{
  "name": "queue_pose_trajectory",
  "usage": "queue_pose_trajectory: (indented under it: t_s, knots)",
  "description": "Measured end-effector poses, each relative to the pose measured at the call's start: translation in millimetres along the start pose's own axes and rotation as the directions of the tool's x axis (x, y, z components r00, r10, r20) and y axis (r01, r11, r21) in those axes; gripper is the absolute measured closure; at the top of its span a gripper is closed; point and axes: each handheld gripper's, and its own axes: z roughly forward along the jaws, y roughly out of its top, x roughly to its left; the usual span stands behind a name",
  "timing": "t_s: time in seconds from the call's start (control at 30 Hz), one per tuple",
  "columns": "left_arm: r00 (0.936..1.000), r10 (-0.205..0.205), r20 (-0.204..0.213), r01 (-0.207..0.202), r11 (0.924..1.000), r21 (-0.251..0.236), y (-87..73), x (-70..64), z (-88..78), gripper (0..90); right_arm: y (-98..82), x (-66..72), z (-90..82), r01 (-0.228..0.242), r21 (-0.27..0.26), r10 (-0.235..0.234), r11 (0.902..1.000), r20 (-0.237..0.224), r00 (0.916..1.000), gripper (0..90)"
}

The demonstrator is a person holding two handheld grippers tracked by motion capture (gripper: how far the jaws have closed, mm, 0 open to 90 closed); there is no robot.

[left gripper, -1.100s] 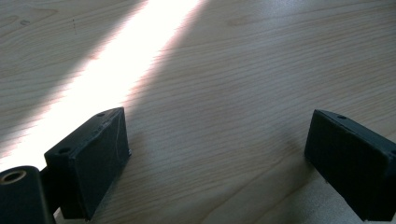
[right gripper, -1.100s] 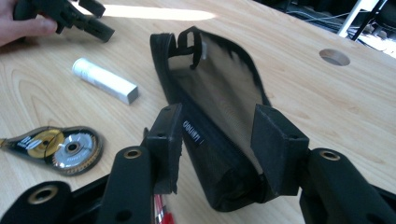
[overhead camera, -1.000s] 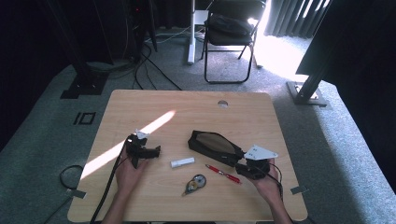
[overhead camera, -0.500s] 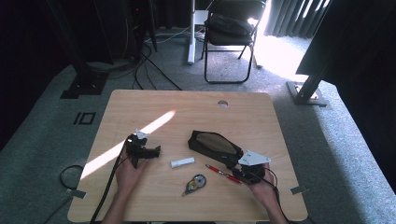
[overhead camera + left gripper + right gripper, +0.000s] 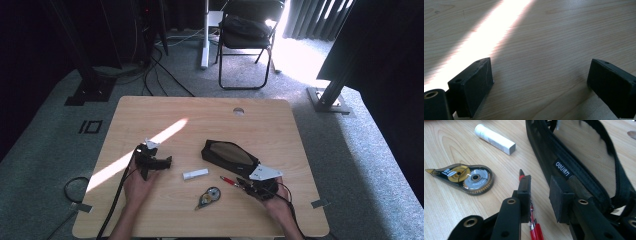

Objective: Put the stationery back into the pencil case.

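Observation:
A red pen [image 5: 228,180] lies on the wooden table [image 5: 200,120] just in front of a black mesh pencil pouch [image 5: 227,154]. My right gripper [image 5: 244,185] is low over the pen's rear end. In the right gripper view the pen [image 5: 535,230] runs along the inner face of the left jaw, and a gap separates it from the other jaw. The jaws have just been closing and stand narrow around the pen without pinching it. The pouch [image 5: 584,157] lies unzipped right beside the right jaw. My left gripper [image 5: 161,163] [image 5: 541,75] rests open over bare wood, nothing between its jaws.
A white glue stick [image 5: 195,174] [image 5: 495,139] and a correction tape roller [image 5: 209,196] [image 5: 471,178] lie left of the pen. A sunlit stripe [image 5: 150,142] crosses the table. A round cable hole [image 5: 238,111] is near the far edge. A folding chair [image 5: 247,35] stands beyond the table.
My right gripper has slid left and down toward the pen, and its jaws have narrowed. The left gripper has stayed put.

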Motion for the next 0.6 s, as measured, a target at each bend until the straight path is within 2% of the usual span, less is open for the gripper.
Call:
queue_pose_trajectory:
  t_s: [0.47, 0.6]
  knots:
    - [1.0000, 0.000, 0.000, 0.000, 1.0000, 0.000, 0.0, 0.0, 0.0, 6.5, -10.2, 4.9, 13.3, 0.004, 0.053, -0.003, 0.9986, -0.028, 0.9996, 77.5]
    - [1.0000, 0.000, 0.000, 0.000, 1.0000, 0.000, 0.0, 0.0, 0.0, 6.5, -12.5, 5.5, 18.3, 0.004, 0.084, -0.001, 0.9965, -0.028, 0.9996, 79.5]
